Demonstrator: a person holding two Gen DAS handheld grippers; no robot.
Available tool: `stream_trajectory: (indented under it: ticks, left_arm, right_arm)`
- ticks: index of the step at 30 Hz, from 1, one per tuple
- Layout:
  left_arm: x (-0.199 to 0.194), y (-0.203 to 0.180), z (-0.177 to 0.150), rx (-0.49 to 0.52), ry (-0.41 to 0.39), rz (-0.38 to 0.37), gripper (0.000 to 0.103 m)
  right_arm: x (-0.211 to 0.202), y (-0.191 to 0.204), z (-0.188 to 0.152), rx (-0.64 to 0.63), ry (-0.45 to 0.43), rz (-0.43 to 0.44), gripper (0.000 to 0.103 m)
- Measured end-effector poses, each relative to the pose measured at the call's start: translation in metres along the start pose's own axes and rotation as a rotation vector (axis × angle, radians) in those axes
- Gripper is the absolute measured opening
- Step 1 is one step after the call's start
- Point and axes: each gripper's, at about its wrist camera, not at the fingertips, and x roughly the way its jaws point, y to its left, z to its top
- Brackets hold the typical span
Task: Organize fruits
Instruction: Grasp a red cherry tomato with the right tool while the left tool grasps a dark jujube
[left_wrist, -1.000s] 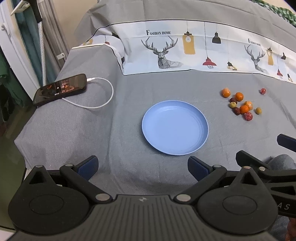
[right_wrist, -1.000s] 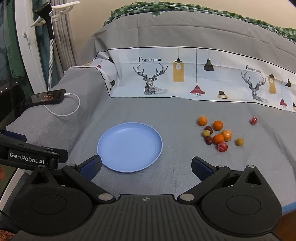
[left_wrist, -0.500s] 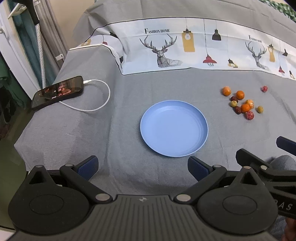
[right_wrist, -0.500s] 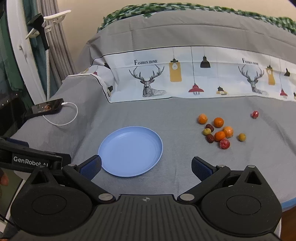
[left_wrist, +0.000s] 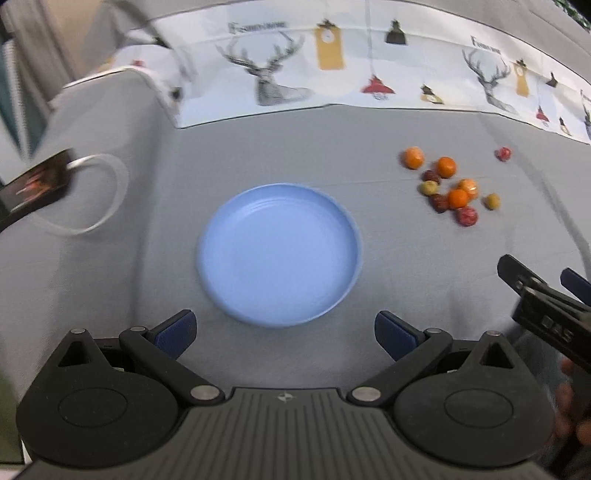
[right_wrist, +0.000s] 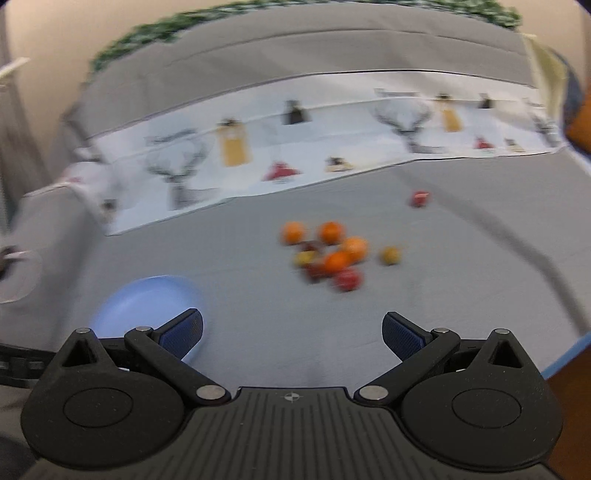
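A light blue plate (left_wrist: 279, 254) lies empty on the grey cloth; it also shows at the left of the right wrist view (right_wrist: 147, 306). A cluster of several small orange, red and yellowish fruits (left_wrist: 448, 188) lies to its right, with one red fruit (left_wrist: 503, 153) apart; the cluster is ahead in the right wrist view (right_wrist: 332, 256). My left gripper (left_wrist: 284, 330) is open and empty, just short of the plate's near rim. My right gripper (right_wrist: 291, 332) is open and empty, short of the fruits; it also shows in the left wrist view (left_wrist: 543, 291).
A phone (left_wrist: 35, 182) with a white cable (left_wrist: 99, 195) lies at the far left. A folded white printed cloth (left_wrist: 369, 70) runs along the back. The bed's edge (right_wrist: 565, 354) drops off at the right.
Both grippers moved forward and to the right. The right view swung toward the fruits, now centred and blurred; the plate slid to its left. Both stay open.
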Motion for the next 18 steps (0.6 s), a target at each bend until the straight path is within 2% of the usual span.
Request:
stream_trajectory:
  ticks: [2,5,9,11,12,14,15,16,17,18]
  left_arm:
    - [0.016,-0.016,0.018,0.025,0.014,-0.018,0.103]
    - [0.039,-0.035,0.045,0.045,0.028,-0.011,0.103]
    - [0.067,-0.054,0.074,0.059,0.020,0.007,0.103]
    - [0.084,-0.063,0.086,0.066,0.027,0.002,0.103]
    - [0.093,-0.069,0.092,0.068,0.033,-0.008,0.103]
    - [0.114,-0.083,0.103,0.067,0.047,-0.034,0.103]
    - [0.121,-0.089,0.106,0.068,0.050,-0.053,0.103]
    - [0.132,-0.099,0.111,0.070,0.052,-0.075,0.103]
    - [0.140,-0.107,0.114,0.077,0.051,-0.094,0.103]
    - [0.151,-0.118,0.118,0.090,0.048,-0.119,0.103]
  right_arm:
    - [0.032,-0.017,0.004,-0.023,0.016,-0.057,0.102]
    - [0.091,-0.041,0.009,-0.029,0.066,-0.096,0.102]
    - [0.168,-0.047,0.009,-0.102,0.124,-0.146,0.102]
    - [0.197,-0.051,0.005,-0.128,0.143,-0.172,0.101]
    - [0.207,-0.053,0.004,-0.130,0.155,-0.178,0.097]
    - [0.211,-0.063,0.004,-0.096,0.117,-0.147,0.095]
    - [0.212,-0.064,0.005,-0.100,0.108,-0.145,0.086]
    - [0.211,-0.063,0.006,-0.121,0.086,-0.133,0.060]
    - [0.210,-0.061,0.006,-0.151,0.069,-0.114,0.040]
    - [0.208,-0.060,0.007,-0.171,0.065,-0.112,0.029]
